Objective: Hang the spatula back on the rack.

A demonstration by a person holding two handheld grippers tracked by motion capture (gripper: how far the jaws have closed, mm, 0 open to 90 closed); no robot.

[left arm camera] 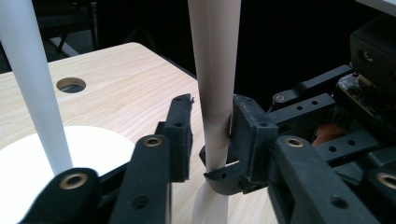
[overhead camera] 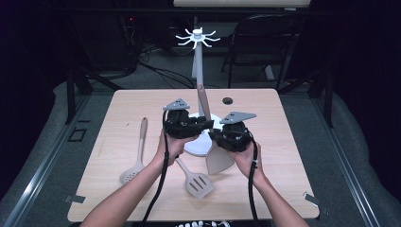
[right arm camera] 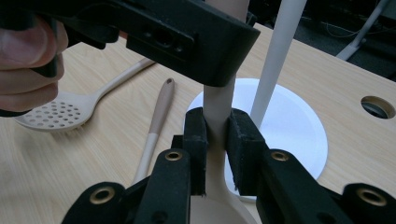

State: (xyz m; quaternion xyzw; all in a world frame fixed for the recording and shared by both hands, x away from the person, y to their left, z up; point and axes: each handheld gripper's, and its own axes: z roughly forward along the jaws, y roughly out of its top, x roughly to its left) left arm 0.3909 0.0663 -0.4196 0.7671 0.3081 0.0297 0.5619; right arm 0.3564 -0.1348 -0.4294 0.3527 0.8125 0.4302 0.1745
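Observation:
A beige spoon (overhead camera: pixel 204 100) stands upright over the white base of a utensil stand (overhead camera: pixel 198 61), its wide head (overhead camera: pixel 218 161) down. My right gripper (right arm camera: pixel 217 140) is shut on the low part of the spoon's handle (right arm camera: pixel 217 105), just above the bowl. My left gripper (left arm camera: pixel 210 130) sits higher on the same handle (left arm camera: pixel 215 88). The handle is between its jaws: one pad touches it, and a narrow gap shows at the other pad. In the high view both grippers meet at mid-table, left (overhead camera: pixel 202 124) and right (overhead camera: pixel 222 137).
A perforated skimmer (overhead camera: pixel 137 153) and a slotted turner (overhead camera: pixel 196 182) lie flat on the wooden table (overhead camera: pixel 283 179), left of and in front of the stand. The stand's round white base (right arm camera: pixel 289 126) and pole (right arm camera: pixel 275 60) are close behind the spoon. A cable hole (right arm camera: pixel 378 106) lies beyond.

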